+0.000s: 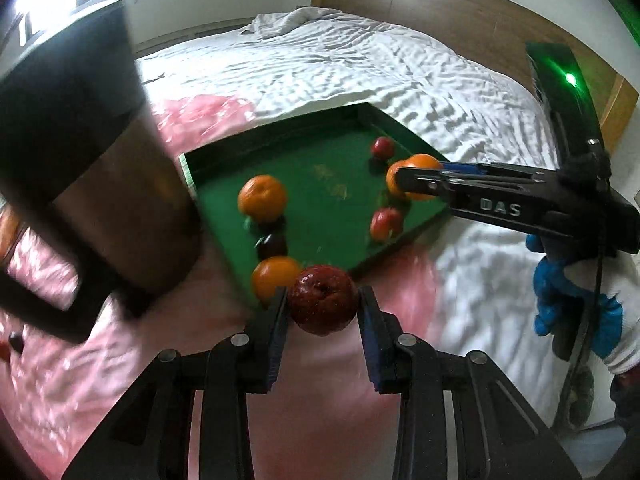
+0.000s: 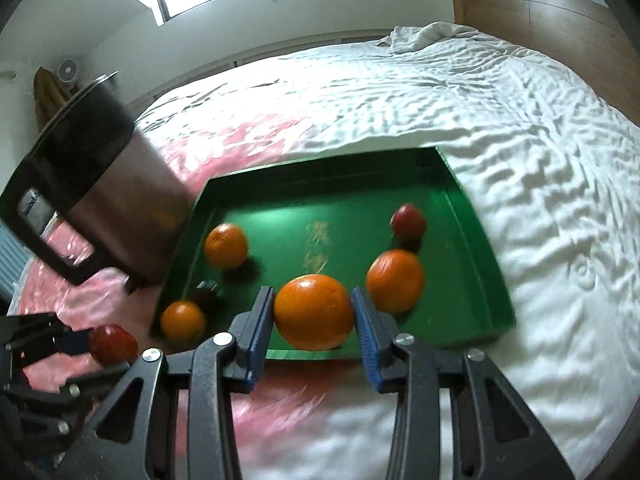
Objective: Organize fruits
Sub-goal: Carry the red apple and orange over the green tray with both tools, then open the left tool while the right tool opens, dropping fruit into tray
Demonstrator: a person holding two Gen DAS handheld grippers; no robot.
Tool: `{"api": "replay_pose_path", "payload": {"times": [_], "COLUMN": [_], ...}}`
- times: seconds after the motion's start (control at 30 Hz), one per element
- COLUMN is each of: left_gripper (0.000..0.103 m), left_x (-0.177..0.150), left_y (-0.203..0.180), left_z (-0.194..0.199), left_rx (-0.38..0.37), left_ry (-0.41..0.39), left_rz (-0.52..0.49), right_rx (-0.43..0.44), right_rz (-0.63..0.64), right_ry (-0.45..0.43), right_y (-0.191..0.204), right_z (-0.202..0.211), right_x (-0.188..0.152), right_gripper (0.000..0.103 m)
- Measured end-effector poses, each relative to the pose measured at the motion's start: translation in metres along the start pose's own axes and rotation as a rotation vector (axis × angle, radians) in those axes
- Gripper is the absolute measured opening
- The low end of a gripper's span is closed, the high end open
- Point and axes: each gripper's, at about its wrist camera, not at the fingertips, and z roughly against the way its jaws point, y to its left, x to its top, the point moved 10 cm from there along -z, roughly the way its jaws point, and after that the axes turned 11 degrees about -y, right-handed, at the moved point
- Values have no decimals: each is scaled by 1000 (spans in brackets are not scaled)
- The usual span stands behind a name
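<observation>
My left gripper is shut on a dark red apple, just in front of the near corner of a green tray. My right gripper is shut on an orange above the tray's near rim. In the tray lie three loose oranges, a red fruit and a small dark fruit. The left wrist view shows a second red fruit. The left gripper with its apple shows at lower left in the right wrist view.
The tray lies on a pink plastic sheet spread over a white bed. A tall steel container with a black handle stands just left of the tray. A blue-gloved hand holds the right gripper. A wooden headboard runs along the far side.
</observation>
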Motion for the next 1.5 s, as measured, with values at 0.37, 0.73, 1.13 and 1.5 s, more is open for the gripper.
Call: {"api": "replay_pose_path", "payload": {"times": [0.37, 0.73, 1.13, 1.5], "left_gripper": [30, 30, 30, 43], "left_x": [12, 8, 6, 12], "left_y": [-6, -14, -7, 1], "left_z": [-68, -97, -103, -88], "left_rx": [37, 45, 57, 53], "left_ry": [28, 49, 60, 44], "left_rz": [-57, -104, -77, -26], "right_rx": [-24, -52, -68, -88], "right_rz": [50, 101, 135, 154], "right_ry": [18, 40, 47, 69], "right_y": [-12, -18, -18, -20], "right_z": [-61, -87, -90, -84], "right_x": [14, 12, 11, 8], "right_gripper": [48, 48, 48, 48]}}
